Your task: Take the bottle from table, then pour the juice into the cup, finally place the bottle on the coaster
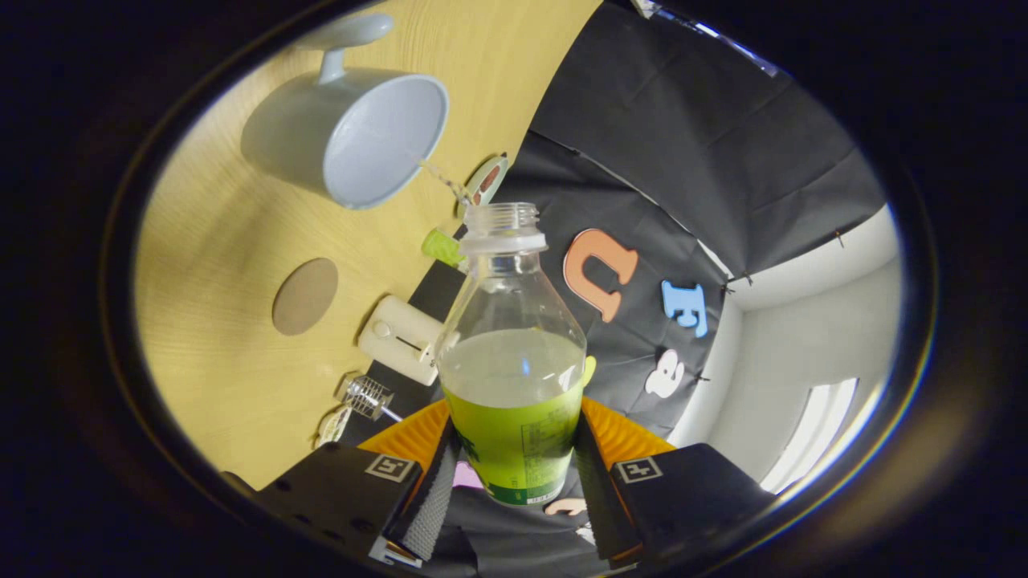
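Observation:
My gripper (514, 470) is shut on a clear plastic bottle (511, 353) with a green label, both fingers pressing its lower body. The bottle has no cap and holds pale juice in its lower half. The whole view is rolled, so the wooden table (233, 385) stands tilted to the left of the bottle. A white cup (353, 132) with a handle rests on the table beyond the bottle's mouth and to its left, its open inside facing me. A round brown coaster (305, 295) lies on the table below the cup, left of the bottle.
A white box-shaped object (400, 337) sits by the table's far edge next to the bottle. A small metal wire piece (368, 396), a green item (443, 246) and a flat oval item (486, 181) lie along that same edge. The booth's black cloth wall (691, 160) hangs behind.

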Demonstrator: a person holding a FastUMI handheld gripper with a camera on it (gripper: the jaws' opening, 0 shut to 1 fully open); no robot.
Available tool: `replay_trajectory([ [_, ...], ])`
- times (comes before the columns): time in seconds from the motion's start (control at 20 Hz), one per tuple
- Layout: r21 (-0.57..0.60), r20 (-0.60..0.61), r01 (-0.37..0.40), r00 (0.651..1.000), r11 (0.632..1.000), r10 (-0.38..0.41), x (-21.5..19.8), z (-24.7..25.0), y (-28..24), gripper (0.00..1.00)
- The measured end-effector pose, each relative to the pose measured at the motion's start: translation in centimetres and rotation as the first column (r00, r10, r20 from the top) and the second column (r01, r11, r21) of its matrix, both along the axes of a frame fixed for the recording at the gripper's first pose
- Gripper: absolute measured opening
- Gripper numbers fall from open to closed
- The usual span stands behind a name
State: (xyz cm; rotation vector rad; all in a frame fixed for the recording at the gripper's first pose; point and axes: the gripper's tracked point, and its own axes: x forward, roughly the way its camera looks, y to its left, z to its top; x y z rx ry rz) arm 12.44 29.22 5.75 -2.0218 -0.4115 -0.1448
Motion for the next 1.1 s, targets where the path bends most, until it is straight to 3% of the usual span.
replay_trajectory([
  [0.6, 0.013, 0.005, -0.016, 1.0, 1.0, 0.016, 0.0, -0.5, 0.6, 0.76],
  [1.1, 0.129, -0.086, -0.002, 0.996, 0.992, 0.013, 0.1, -2.1, 0.0, 0.76],
])
